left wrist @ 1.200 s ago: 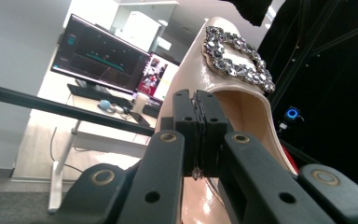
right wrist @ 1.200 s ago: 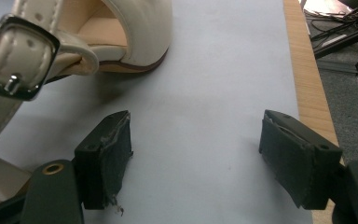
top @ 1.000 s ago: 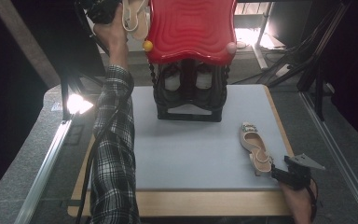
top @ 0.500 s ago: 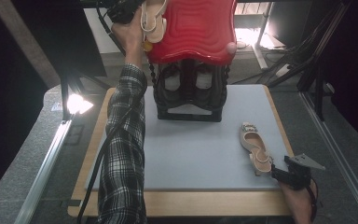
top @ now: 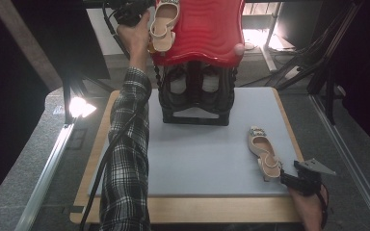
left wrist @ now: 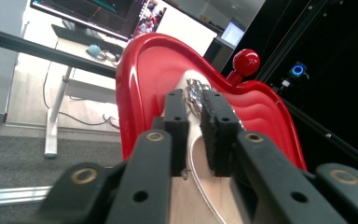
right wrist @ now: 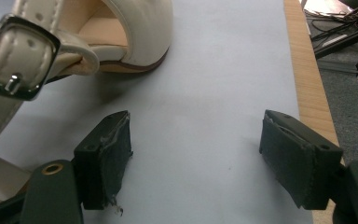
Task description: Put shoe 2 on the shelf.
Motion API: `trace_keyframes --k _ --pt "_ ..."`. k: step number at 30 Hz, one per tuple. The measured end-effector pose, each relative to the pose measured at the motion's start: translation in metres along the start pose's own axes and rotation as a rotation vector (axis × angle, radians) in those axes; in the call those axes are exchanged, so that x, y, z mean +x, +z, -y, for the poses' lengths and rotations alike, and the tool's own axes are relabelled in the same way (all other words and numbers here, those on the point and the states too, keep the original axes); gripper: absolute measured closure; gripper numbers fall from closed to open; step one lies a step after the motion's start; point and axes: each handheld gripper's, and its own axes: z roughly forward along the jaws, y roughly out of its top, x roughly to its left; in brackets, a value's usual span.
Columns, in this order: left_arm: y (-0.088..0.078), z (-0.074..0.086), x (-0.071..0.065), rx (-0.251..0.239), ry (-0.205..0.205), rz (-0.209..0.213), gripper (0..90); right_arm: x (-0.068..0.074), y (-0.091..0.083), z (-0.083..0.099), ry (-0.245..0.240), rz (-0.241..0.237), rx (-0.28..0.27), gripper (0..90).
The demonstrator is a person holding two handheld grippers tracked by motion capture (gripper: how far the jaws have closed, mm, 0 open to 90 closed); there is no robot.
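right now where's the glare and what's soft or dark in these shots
High view: a lamp flares white at the table's left edge, a bright patch glows behind the red tray, and both sides fall to black. Left gripper view: the near black jaws are soft, the right background is dark. Right gripper view: even light, a soft shadow under the cream shoe on the grey mat.

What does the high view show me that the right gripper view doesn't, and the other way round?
The high view adds the red tray atop a black rack, with a beige shoe on it at the left claw, whose jaws have just been opening around the shoe's edge. The right gripper view adds the buckle close up and the right claw standing open. Both share the second shoe on the grey mat.
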Motion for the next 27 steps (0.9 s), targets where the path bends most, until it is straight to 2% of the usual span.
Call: trace_keyframes --k 4,9,14,18,22,24,27 --pt "-0.007 0.001 0.003 -0.020 0.029 -0.007 70.0 0.000 0.000 0.000 -0.001 0.001 0.000 24.8" --pt "-0.015 0.004 0.010 -0.054 0.047 -0.029 55.8 0.000 0.000 0.000 -0.002 0.001 0.000 24.8" --pt "-0.025 0.008 0.022 -0.071 0.074 -0.084 41.8 0.000 0.000 0.000 -0.002 0.001 0.001 24.8" --pt "-0.031 0.014 0.033 -0.071 0.099 -0.121 32.9 0.000 0.000 0.000 -0.002 0.002 0.001 24.7" --pt "-0.040 0.021 0.046 -0.060 0.102 -0.147 26.6 0.000 0.000 0.000 -0.003 0.001 0.002 24.7" --pt "-0.044 0.026 0.052 -0.050 0.100 -0.144 23.3 0.000 0.000 0.000 -0.004 0.002 0.002 24.7" --pt "-0.051 0.032 0.056 -0.030 0.138 -0.174 18.9 0.001 0.000 0.000 -0.001 0.001 0.002 24.5"
